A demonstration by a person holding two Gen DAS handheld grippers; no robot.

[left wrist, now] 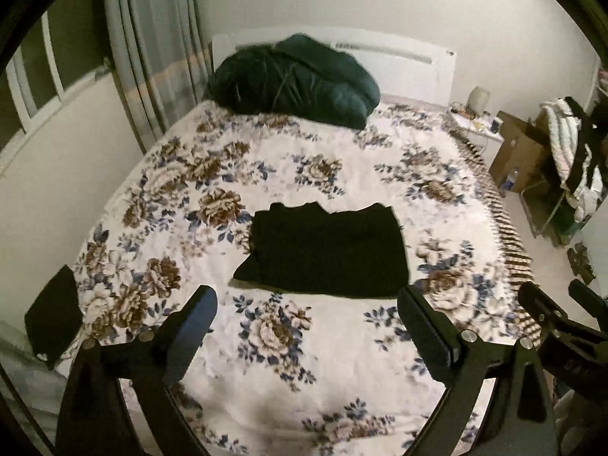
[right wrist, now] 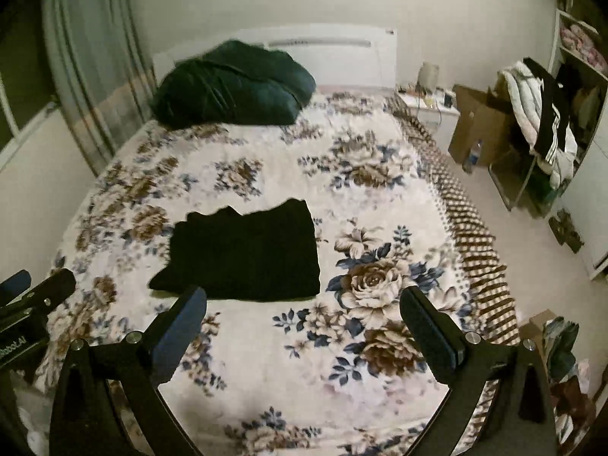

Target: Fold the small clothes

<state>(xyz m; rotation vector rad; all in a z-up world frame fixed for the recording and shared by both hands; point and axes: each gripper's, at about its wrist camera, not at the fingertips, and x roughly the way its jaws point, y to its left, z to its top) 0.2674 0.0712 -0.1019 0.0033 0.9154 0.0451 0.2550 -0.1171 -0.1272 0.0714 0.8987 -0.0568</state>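
A black garment (left wrist: 326, 252) lies folded into a rough rectangle on the floral bedspread (left wrist: 304, 345); it also shows in the right wrist view (right wrist: 245, 252). My left gripper (left wrist: 307, 304) is open and empty, held above the bed just in front of the garment's near edge. My right gripper (right wrist: 304, 300) is open and empty, in front of the garment and a little to its right. The right gripper's fingers (left wrist: 547, 309) show at the right edge of the left view; the left gripper's fingers (right wrist: 45, 288) show at the left edge of the right view.
A dark green duvet (left wrist: 292, 79) is bundled at the head of the bed. A second black piece (left wrist: 53, 315) lies at the bed's left edge. A cardboard box (right wrist: 478, 125), a clothes-laden chair (right wrist: 539, 129) and a bedside table (right wrist: 425, 102) stand on the right.
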